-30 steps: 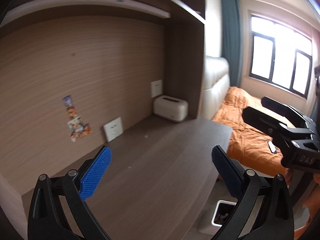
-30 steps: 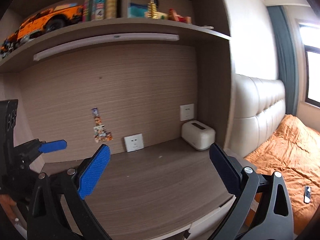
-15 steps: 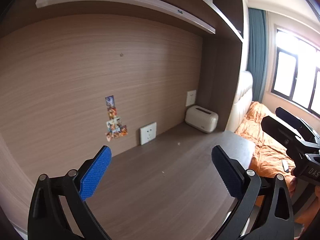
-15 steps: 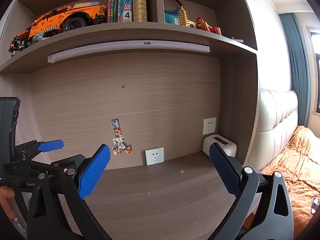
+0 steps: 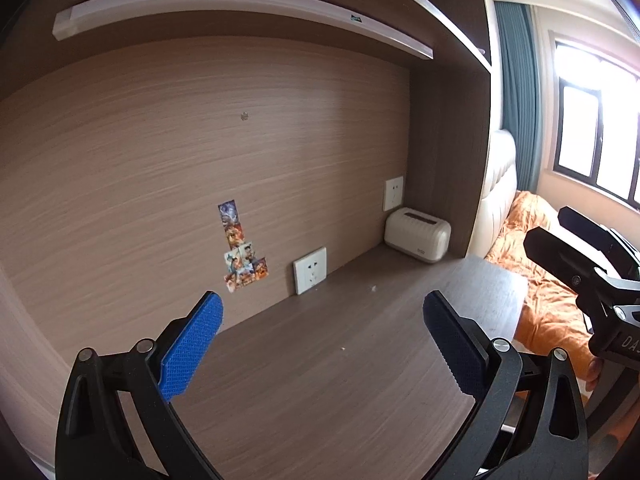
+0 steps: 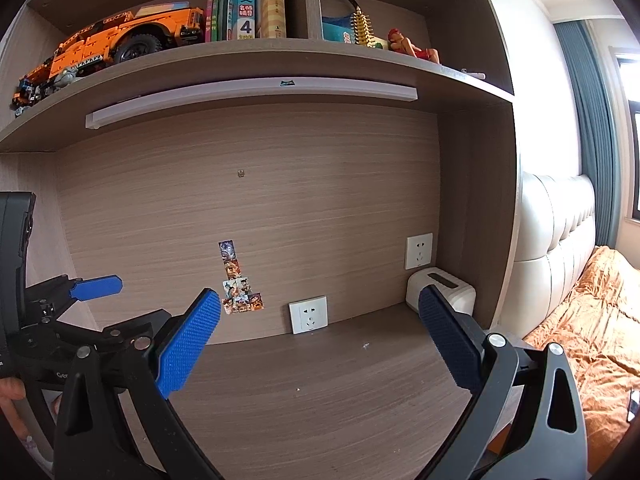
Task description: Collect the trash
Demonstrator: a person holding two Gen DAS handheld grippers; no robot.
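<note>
Left gripper (image 5: 320, 336) was spread wide, holding nothing, over the desk (image 5: 320, 380). Right gripper (image 6: 320, 336) same: wide, nothing held.

Trash: two small crumbs on the desk, one white (image 5: 374, 289) near the wall socket (image 5: 310, 271), one pale (image 5: 343, 348) nearer the middle. Too small to identify.

Desk's right edge (image 5: 520, 304) dropped off toward the orange bed (image 5: 536, 280). Back panel (image 6: 280, 208) and side panel (image 6: 472, 200) boxed in the rear corner, where a white box (image 5: 417, 234) sat. Shelf (image 6: 256, 60) overhead carried books (image 6: 246, 0) and a toy truck (image 6: 120, 40).

Desk's front edge was hidden behind both grippers; right gripper's fingers were cut off in the left view.
</note>
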